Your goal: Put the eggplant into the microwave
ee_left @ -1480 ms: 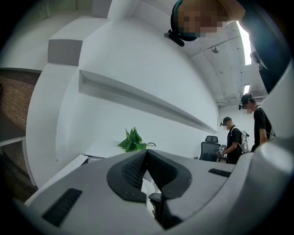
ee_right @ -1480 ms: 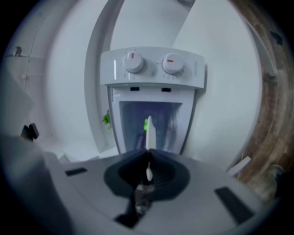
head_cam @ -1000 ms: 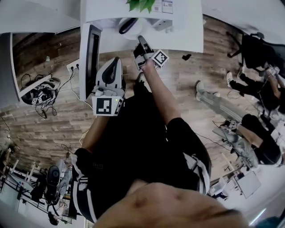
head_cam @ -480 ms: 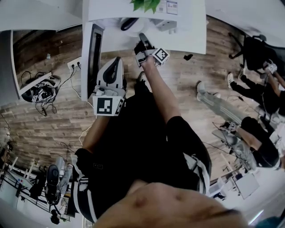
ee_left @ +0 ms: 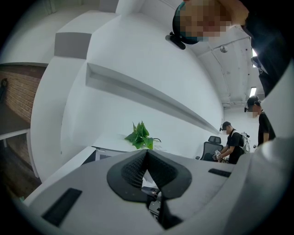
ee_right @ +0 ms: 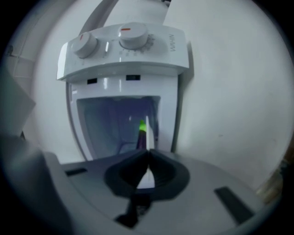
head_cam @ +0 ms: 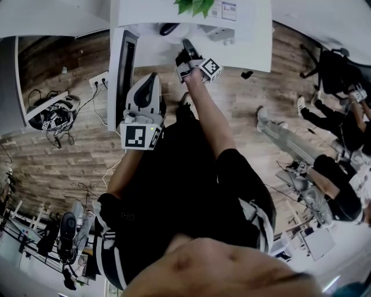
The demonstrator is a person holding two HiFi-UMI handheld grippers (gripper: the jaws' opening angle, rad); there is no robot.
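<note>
The white microwave (ee_right: 128, 55) fills the right gripper view, turned so its two knobs are at the top and its lit cavity below. Inside the cavity lies the dark purple eggplant (ee_right: 141, 135) with a bright green stem. My right gripper (ee_right: 148, 150) is shut and empty just in front of the opening. From the head view the right gripper (head_cam: 186, 42) reaches over the white table edge (head_cam: 243, 55). The microwave door (head_cam: 124, 64) stands open to the left. My left gripper (head_cam: 152, 78) hangs back beside the door, and its jaws (ee_left: 146, 151) meet with nothing between them.
A green plant (head_cam: 194, 6) stands on the table behind the microwave, also in the left gripper view as the plant (ee_left: 140, 135). Cables and a power strip (head_cam: 55, 116) lie on the wooden floor at left. Seated people (head_cam: 342, 191) and an office chair (head_cam: 336, 64) are at right.
My right gripper has edged slightly forward at the microwave front, still shut. The left gripper has stayed where it was.
</note>
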